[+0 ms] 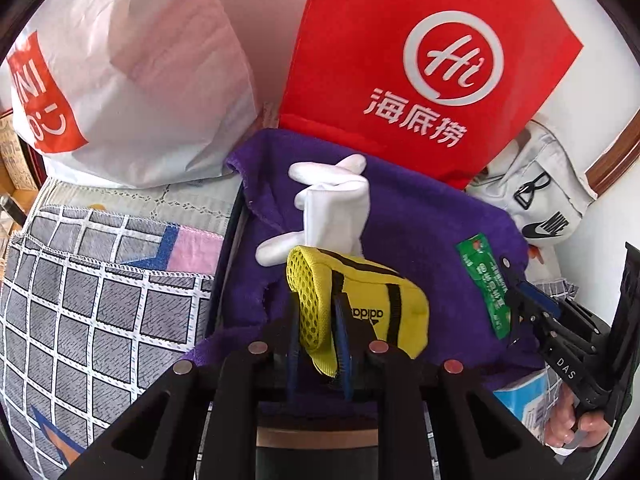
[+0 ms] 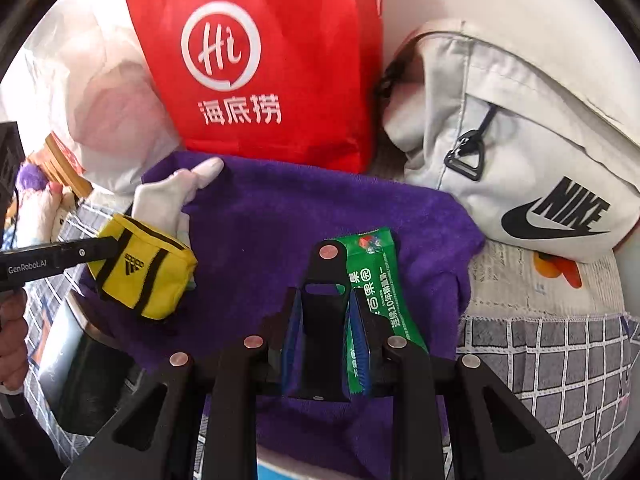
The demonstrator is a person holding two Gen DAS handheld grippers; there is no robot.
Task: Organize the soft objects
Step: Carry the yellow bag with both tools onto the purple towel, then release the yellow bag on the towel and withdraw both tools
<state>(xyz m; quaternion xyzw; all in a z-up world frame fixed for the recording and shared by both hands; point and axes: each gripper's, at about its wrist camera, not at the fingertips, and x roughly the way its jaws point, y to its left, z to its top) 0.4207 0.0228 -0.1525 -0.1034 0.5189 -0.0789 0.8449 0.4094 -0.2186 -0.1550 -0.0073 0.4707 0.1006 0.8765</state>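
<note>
Spread across the surface, a purple terry towel (image 2: 304, 216) carries everything. Its left part lies under the yellow mesh pouch (image 1: 352, 308) clamped in the left tongs (image 1: 320, 332); a green foil sachet (image 2: 376, 280), lengthwise along the right tongs (image 2: 328, 344), is pinched over its right part.

right gripper (image 2: 326, 344) clamped on green snack packet (image 2: 378, 280) over purple towel (image 2: 280, 216), yellow pouch (image 2: 146, 268) in left gripper (image 2: 108, 249)

Socks (image 1: 328, 208) lie on the towel (image 1: 420, 220), pouch (image 1: 360, 308) below them, packet (image 1: 486, 284) right; bags (image 1: 420, 60) behind.
</note>
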